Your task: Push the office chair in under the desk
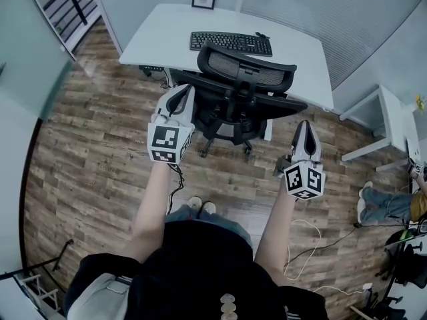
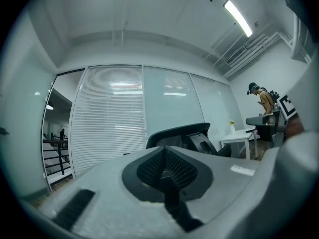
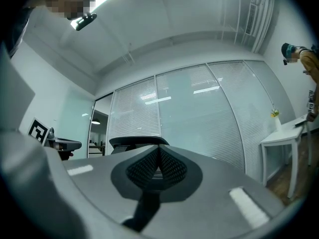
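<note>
chair [image 1: 230,109]: on wheels, should roll easily | we push stiff backrest [image 1: 245,72] toward far desk [image 1: 167,32] | left gripper [image 1: 179,93], right gripper [image 1: 305,128]: both closed, empty

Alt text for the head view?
A person faces a black mesh office chair at a white desk, holding the shut left tongs and shut right tongs to either side of the chair's back. A keyboard lies on the desk.

White desk [image 1: 160,35] bears black keyboard [image 1: 231,43], small frame [image 1: 203,1].
</note>
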Tool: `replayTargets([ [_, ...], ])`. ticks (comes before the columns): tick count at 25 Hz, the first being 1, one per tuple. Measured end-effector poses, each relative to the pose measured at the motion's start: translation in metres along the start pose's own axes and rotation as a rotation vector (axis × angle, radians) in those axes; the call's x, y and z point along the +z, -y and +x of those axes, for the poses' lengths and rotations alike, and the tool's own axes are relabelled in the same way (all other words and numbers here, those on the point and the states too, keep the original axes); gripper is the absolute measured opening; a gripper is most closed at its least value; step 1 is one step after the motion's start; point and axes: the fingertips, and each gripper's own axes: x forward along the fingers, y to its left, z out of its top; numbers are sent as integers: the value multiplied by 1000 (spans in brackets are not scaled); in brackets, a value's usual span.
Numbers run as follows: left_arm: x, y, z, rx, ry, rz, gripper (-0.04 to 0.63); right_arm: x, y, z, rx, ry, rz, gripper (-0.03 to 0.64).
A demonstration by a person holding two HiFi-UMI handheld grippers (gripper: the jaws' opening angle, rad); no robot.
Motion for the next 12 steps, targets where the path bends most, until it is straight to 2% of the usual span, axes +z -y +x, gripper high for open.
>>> replayTargets([
  [12, 2, -1, 3, -5, 6, 2, 8, -3, -9, 6, 21, -11, -3, 5],
])
